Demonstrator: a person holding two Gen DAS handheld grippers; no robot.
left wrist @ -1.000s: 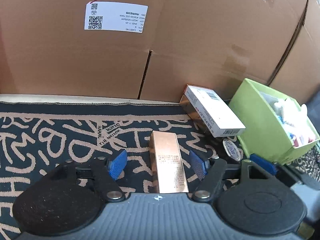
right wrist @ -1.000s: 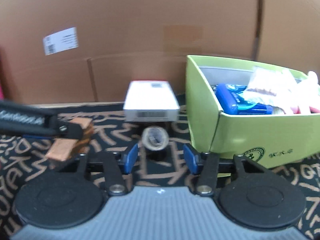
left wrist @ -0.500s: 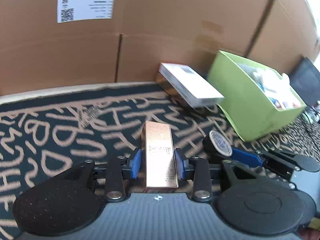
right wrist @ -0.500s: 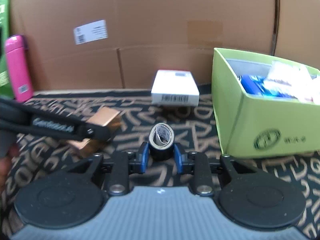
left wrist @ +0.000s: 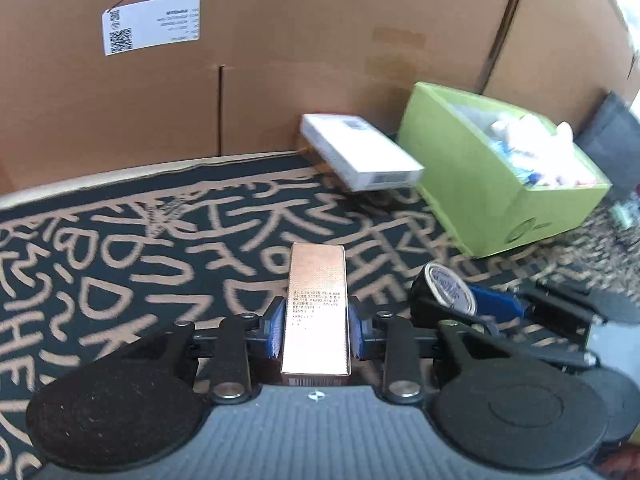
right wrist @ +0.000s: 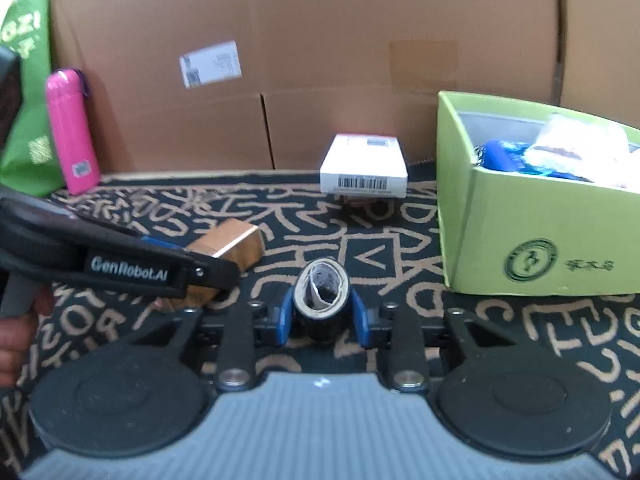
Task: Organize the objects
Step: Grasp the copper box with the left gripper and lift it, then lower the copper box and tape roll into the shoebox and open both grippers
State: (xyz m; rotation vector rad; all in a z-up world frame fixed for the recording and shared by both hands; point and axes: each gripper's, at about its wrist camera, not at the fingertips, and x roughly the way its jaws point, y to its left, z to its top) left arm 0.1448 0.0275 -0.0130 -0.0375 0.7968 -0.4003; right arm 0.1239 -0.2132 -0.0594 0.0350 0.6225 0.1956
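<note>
A copper-coloured box (left wrist: 318, 296) lies lengthwise between the blue pads of my left gripper (left wrist: 316, 332). The pads press its sides and the jaws are still closing. A small black jar with a silver lid (right wrist: 322, 292) sits between the pads of my right gripper (right wrist: 322, 318). Those pads touch its sides, and the jaws are easing open slightly. In the left wrist view the jar (left wrist: 444, 292) shows at the right, with a blue pad (left wrist: 496, 304) behind it. From the right wrist, the copper box (right wrist: 236, 246) is at the left, partly hidden behind a black finger (right wrist: 200, 276).
A black mat (left wrist: 120, 260) with tan lettering covers the table. A green open box (right wrist: 520, 220) full of packets stands at the right, with a white carton (right wrist: 364, 160) left of it. Cardboard walls (left wrist: 280, 60) close the back. A pink bottle (right wrist: 72, 132) and a green bag (right wrist: 24, 100) stand far left.
Both grippers stood open a second ago, one around the copper box and one before the jar. Both have since closed on them. Both views have drawn back, showing more of the table.
</note>
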